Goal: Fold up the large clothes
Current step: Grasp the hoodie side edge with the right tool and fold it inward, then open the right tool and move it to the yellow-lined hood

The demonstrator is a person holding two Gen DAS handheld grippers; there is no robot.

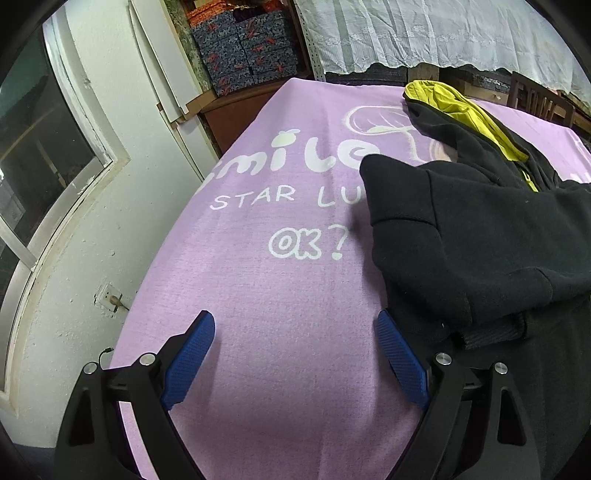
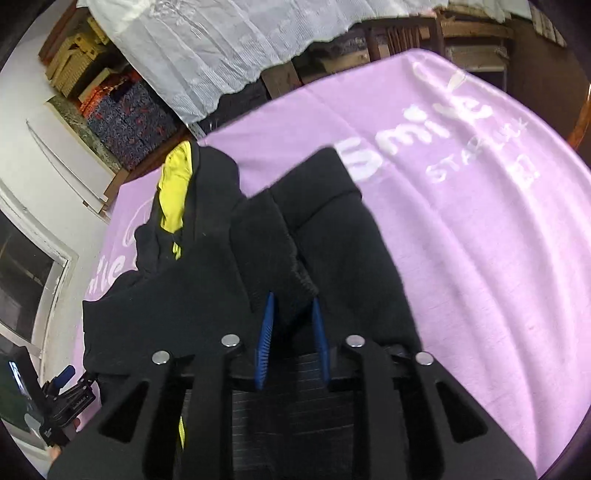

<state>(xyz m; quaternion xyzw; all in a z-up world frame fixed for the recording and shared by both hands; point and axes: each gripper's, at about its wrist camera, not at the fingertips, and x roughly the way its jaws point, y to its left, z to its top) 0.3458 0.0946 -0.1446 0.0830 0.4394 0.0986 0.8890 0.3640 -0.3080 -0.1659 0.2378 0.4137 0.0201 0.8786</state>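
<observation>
Right gripper (image 2: 291, 325): blue pads drawn close together with a fold of ribbed black cuff (image 2: 295, 280) pinched between them; the cloth fills the narrow gap and drapes away from the tips. That cuff belongs to a black hooded jacket (image 2: 192, 266) with a yellow-green hood lining (image 2: 173, 195), which lies bunched on the lilac blanket (image 2: 461, 240); one sleeve (image 2: 332, 206) runs up from the gripped part toward the far side of the blanket. Left gripper (image 1: 295, 354): jaws spread wide, nothing between the pads, only bare blanket showing in the gap. Its right pad (image 1: 400, 358) sits just beside the jacket's lower edge; contact cannot be confirmed. In the left wrist view the jacket (image 1: 480, 236) occupies the right side of the blanket (image 1: 258, 295), a sleeve folded across its body, hood (image 1: 454, 107) at the far end. White lettering (image 1: 306, 247) on the blanket is partly covered by the garment. Beyond: white wall (image 1: 122, 229) with a window frame (image 1: 55, 147) on the left, stacked patterned boxes (image 1: 243, 48), white lace curtain (image 1: 424, 33) along the far side. The left gripper also shows at lower left in the right wrist view (image 2: 70, 398).
</observation>
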